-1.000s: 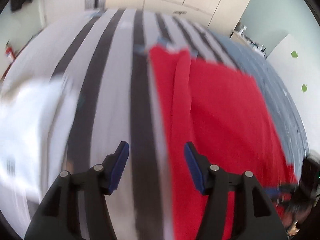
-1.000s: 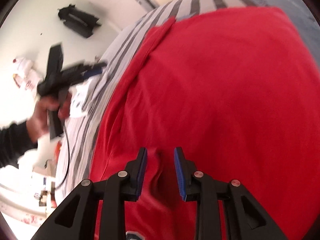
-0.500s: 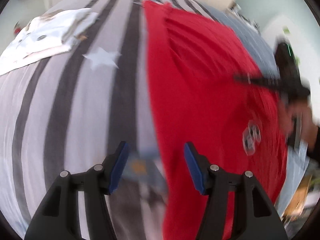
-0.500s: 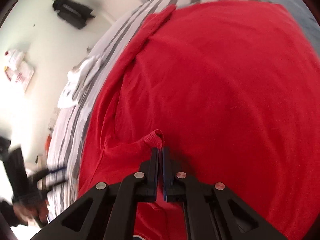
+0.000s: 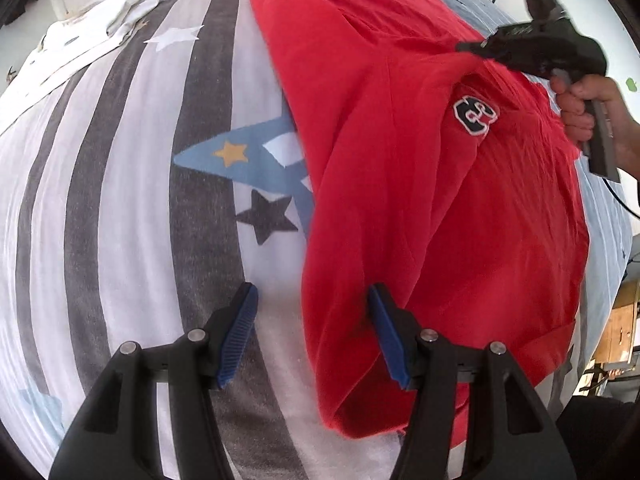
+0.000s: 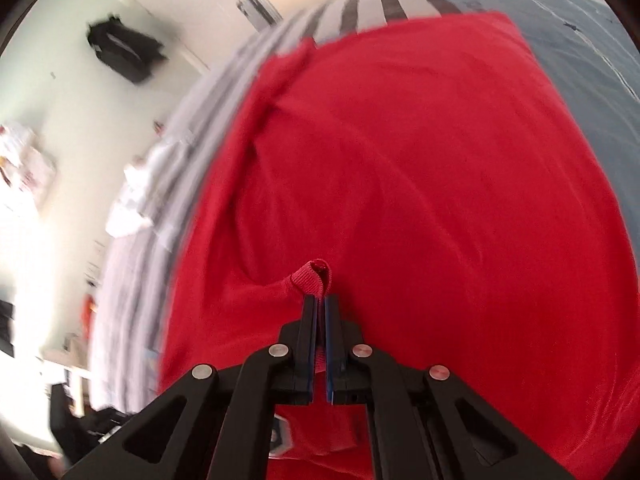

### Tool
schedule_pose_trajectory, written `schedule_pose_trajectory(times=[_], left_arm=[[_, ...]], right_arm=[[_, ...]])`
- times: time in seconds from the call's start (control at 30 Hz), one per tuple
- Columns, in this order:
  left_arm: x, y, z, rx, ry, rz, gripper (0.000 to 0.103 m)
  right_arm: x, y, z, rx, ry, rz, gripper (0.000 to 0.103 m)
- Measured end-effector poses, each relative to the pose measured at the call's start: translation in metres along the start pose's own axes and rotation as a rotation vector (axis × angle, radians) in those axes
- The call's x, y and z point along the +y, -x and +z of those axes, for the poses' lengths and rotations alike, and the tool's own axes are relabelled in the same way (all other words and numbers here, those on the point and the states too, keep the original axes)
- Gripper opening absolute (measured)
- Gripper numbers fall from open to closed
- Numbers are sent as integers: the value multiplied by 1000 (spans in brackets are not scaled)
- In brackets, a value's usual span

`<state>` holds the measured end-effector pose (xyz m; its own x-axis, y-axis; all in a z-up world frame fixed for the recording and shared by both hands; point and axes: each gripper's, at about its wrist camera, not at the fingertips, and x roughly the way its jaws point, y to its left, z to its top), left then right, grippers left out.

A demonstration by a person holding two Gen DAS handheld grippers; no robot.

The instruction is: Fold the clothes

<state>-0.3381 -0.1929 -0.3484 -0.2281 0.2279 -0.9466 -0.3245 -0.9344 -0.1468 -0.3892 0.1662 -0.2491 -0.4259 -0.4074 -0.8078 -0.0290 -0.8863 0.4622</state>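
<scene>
- A striped bedspread (image 5: 120, 200), grey and white bands with printed stars, covers the bed.
- A red shirt (image 5: 400, 160) lies spread over the bed's right half. Its near part is lifted and draped, and one edge hangs loose beside the left gripper.
- A white garment (image 5: 80, 40) lies flat at the bed's far left, well apart from the red shirt.
- The right gripper (image 6: 318, 308) has its jaws pressed together on a small ribbed fold of the red shirt, pinched up into a loop.
- The left gripper (image 5: 312, 332) stands wide apart and grips nothing. Its right finger touches or nearly touches the hanging red edge.
- Risk, as a judgement: the right pinch is small, so a quick pull could slip the fabric free. With the other side unheld, the shirt may sag and fold crooked.
- A black and white sewn patch (image 5: 475, 116) on the red shirt shows what looks like interlocked letters. I cannot read them for certain.
</scene>
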Motion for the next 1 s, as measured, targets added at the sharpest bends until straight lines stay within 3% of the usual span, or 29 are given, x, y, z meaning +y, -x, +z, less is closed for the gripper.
schedule_pose_trajectory(times=[0.17, 0.33, 0.43, 0.5, 0.57, 0.67, 0.87, 0.93, 1.0], left_arm=[[3, 3, 0, 14, 5, 1, 55], [9, 8, -1, 18, 48, -8, 55], [12, 19, 1, -14, 83, -22, 54], [14, 26, 1, -29, 101, -24, 54], [16, 30, -1, -35, 115, -24, 54], [12, 28, -5, -13, 96, -26, 54], [7, 14, -4, 20, 62, 3, 55], [11, 12, 0, 18, 82, -3, 55], [13, 12, 3, 16, 88, -2, 55]], right_arm=[[-6, -15, -7, 34, 0, -50, 3], [-9, -10, -12, 22, -21, -45, 4], [-10, -11, -13, 36, -41, -13, 10], [-11, 4, -17, 5, -51, 0, 24], [-12, 14, -30, 6, -60, 10, 31], [-14, 28, -50, 15, -73, 24, 32], [-5, 12, -74, 76, -51, 6, 33], [-7, 9, -75, 65, -69, 2, 27], [-9, 13, -73, 45, -84, 3, 4]])
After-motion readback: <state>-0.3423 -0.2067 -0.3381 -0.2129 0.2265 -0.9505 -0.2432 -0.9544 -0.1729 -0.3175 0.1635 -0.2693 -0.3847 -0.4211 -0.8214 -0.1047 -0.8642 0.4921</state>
